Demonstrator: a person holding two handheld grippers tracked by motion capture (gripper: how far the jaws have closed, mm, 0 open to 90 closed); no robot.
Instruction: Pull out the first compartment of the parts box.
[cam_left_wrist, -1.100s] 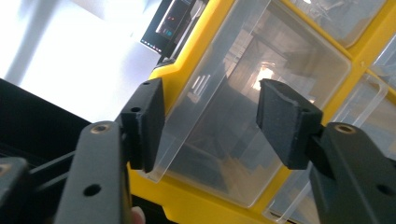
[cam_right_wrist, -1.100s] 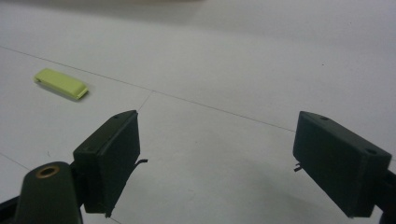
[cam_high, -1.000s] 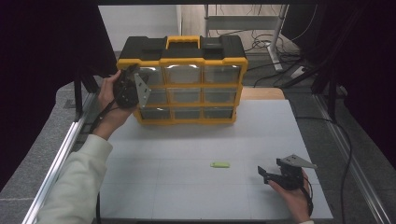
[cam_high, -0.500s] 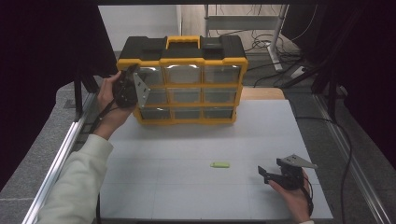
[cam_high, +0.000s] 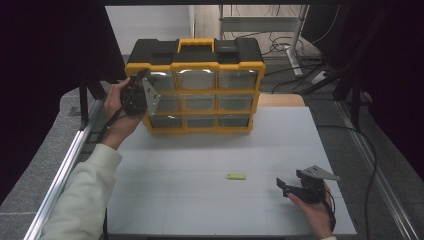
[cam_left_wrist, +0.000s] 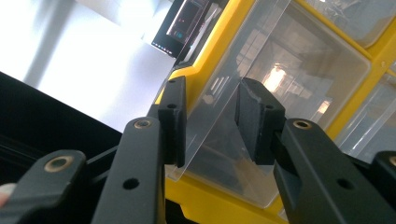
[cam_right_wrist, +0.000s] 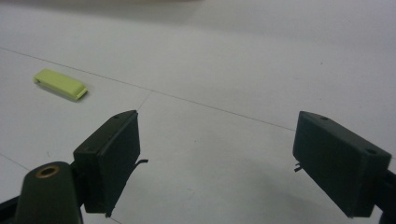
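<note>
Since a second ago my hands have kept their places; what has changed is my left gripper (cam_high: 142, 86), whose jaws have just been closing around the clear front lip of a drawer.

The white table (cam_high: 210, 210) spreads under everything. At its far edge stands the yellow and black organizer (cam_high: 196, 85), upright, with three rows of clear drawers and a yellow handle on top. The top-left drawer (cam_left_wrist: 289, 79) is the one I work at: in the left gripper view its transparent front edge stands between my two black pads (cam_left_wrist: 173, 116). The left pad lies right against the plastic, the right pad stands just off it, so I cannot tell whether the grip has fully closed.

My right gripper (cam_high: 290, 187) rests low over the near right part of the table, its jaws spread wide with nothing between them. The small pale green piece (cam_high: 235, 176) lies flat on the table, near that gripper, to its left, untouched.
</note>
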